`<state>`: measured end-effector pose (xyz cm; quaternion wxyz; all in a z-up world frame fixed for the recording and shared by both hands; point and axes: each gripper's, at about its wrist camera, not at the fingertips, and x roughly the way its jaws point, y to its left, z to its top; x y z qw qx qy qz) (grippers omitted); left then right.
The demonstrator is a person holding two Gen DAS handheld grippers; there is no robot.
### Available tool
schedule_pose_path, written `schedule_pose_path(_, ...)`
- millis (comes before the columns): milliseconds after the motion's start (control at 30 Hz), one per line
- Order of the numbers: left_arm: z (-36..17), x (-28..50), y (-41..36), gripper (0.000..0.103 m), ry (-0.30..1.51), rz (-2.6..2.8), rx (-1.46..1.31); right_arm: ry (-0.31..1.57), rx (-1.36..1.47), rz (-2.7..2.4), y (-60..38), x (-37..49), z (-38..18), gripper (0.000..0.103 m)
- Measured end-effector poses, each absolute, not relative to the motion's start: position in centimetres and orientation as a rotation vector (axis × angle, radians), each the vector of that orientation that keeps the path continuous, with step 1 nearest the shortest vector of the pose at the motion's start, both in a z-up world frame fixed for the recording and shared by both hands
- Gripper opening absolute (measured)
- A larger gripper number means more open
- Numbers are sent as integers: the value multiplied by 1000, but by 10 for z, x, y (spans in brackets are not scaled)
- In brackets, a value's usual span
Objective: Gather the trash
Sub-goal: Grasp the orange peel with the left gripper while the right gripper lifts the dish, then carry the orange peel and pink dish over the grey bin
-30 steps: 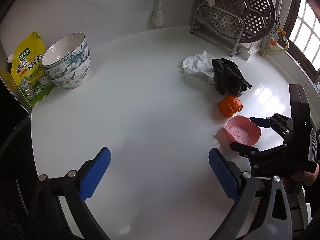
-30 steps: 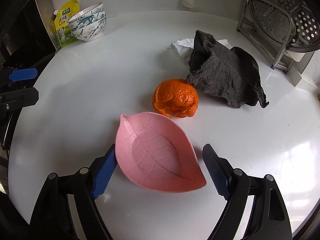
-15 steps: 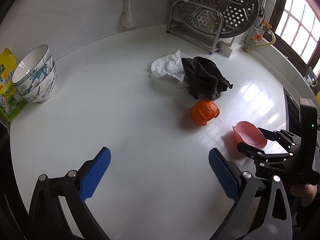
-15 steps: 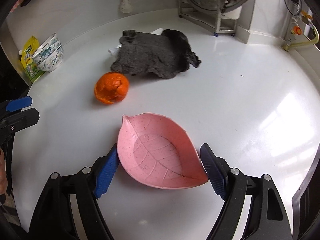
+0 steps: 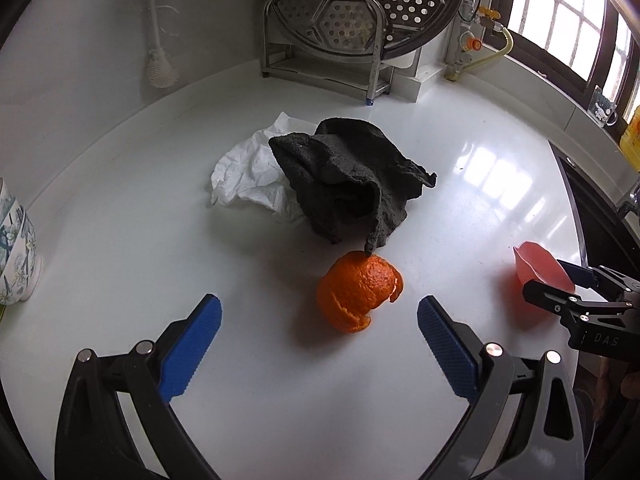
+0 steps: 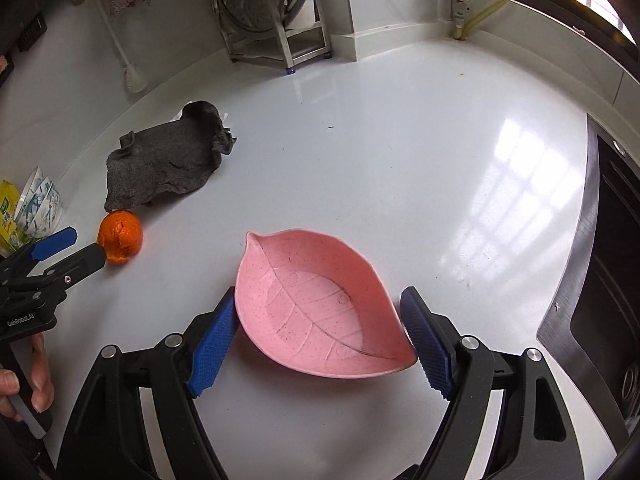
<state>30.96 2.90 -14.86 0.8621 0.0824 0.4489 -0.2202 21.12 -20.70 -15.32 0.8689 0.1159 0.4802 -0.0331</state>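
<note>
Left gripper: jaws spread wide, holding nothing, with the orange peel on the white countertop just ahead between the finger lines, not touched. Right gripper: fingers closed against both sides of the pink leaf-shaped dish, gripping it. Beyond the peel, a dark grey cloth touches its far edge and overlies crumpled white paper. Metal rack stands at the back wall.
</note>
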Motion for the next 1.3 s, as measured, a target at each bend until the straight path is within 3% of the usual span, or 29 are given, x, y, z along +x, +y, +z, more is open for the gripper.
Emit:
schedule_pose_path(333, -164, 329, 17, 96, 955, -483, 184, 992, 268, -84, -210, 220, -151, 77)
schedule_pose_path(633, -164, 324, 15, 56, 976, -537, 156, 1008, 225, -81, -201, 227, -153, 77)
schedule_pose_path(700, -164, 322, 13, 43, 986, -554, 151, 1001, 236, -80, -201, 222, -152, 77)
schedule_pose_path(933, -160, 321, 18, 30, 1009, -564, 110, 1012, 230, -76, -208, 214, -153, 77)
schedule_pose_path(1100, -157, 314, 20, 28, 1028, -568, 111, 1013, 117, -82, -196, 214, -154, 77)
schedule_pose_path(1133, -157, 312, 19, 28, 1030, -571, 113, 1013, 97, -84, -193, 214, -155, 76)
schedule_pose_path(1200, -157, 310, 19, 27, 1033, -574, 112, 1006, 57, -85, -188, 213, -155, 61)
schedule_pose_path(1300, -154, 305, 21, 26, 1036, -578, 105, 999, 70, -72, -187, 210, -154, 61)
